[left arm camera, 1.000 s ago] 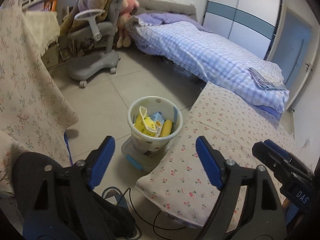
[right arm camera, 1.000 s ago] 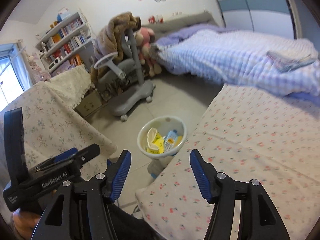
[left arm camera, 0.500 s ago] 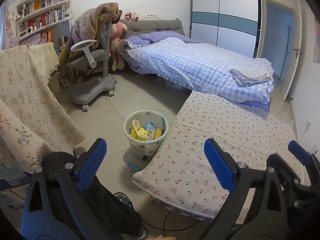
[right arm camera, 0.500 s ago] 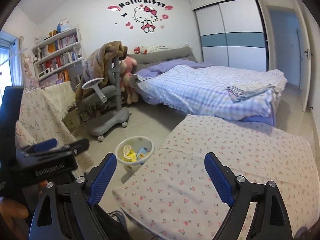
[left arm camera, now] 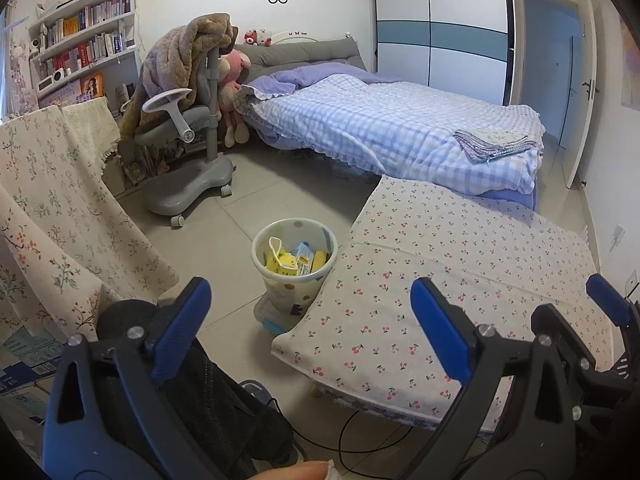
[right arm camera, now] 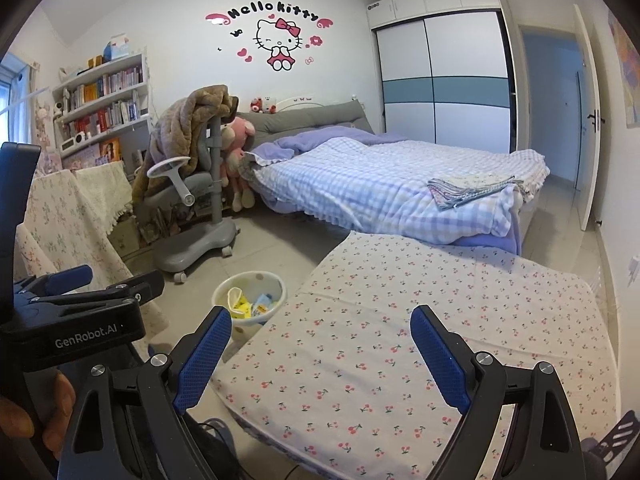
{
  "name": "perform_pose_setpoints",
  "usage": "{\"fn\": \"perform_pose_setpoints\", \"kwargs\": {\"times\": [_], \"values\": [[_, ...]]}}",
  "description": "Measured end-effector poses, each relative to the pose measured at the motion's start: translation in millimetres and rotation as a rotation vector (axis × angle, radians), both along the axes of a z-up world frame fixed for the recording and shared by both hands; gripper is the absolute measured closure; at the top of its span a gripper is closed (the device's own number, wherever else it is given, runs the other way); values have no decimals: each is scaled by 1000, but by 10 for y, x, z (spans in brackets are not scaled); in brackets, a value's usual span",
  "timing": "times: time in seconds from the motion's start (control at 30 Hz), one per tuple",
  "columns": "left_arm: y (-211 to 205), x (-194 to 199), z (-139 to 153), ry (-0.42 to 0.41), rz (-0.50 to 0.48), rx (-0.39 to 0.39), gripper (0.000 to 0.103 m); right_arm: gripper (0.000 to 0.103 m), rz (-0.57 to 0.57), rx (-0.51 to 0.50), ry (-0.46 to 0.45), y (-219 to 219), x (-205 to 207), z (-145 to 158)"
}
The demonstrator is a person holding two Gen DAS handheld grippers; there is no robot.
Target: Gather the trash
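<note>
A white dotted trash bin (left arm camera: 295, 276) stands on the floor beside the corner of a table under a cherry-print cloth (left arm camera: 460, 272). Yellow and blue wrappers (left arm camera: 294, 262) lie inside it. The bin also shows in the right wrist view (right arm camera: 249, 297). My left gripper (left arm camera: 312, 328) is open and empty, held back from the bin and above the table's near corner. My right gripper (right arm camera: 322, 360) is open and empty above the cloth (right arm camera: 420, 340). The left gripper's body (right arm camera: 76, 312) shows at the left of the right wrist view.
A grey desk chair (left arm camera: 188, 152) draped with a brown blanket stands behind the bin. A bed with a checked cover (left arm camera: 400, 128) lies at the back. A floral-covered surface (left arm camera: 60, 208) is on the left. Black cables (left arm camera: 360, 432) lie on the floor under the table edge.
Both grippers have pulled back and tilted up from the bin, so it looks smaller and farther away. Both stay open and empty.
</note>
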State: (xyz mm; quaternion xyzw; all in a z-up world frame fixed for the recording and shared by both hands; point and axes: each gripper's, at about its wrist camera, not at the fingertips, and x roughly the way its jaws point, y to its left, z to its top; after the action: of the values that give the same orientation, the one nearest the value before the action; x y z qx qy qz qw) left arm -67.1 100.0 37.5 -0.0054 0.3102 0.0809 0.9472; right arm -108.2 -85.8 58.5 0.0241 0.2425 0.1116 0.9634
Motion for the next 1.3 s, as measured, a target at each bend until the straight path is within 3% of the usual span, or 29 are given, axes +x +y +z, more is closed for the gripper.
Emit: {"fn": "perform_pose_setpoints", "kwargs": {"times": [1.3], "values": [[-50, 119, -131, 44, -25, 9, 3, 11, 9, -9, 25, 25, 116, -118]]}}
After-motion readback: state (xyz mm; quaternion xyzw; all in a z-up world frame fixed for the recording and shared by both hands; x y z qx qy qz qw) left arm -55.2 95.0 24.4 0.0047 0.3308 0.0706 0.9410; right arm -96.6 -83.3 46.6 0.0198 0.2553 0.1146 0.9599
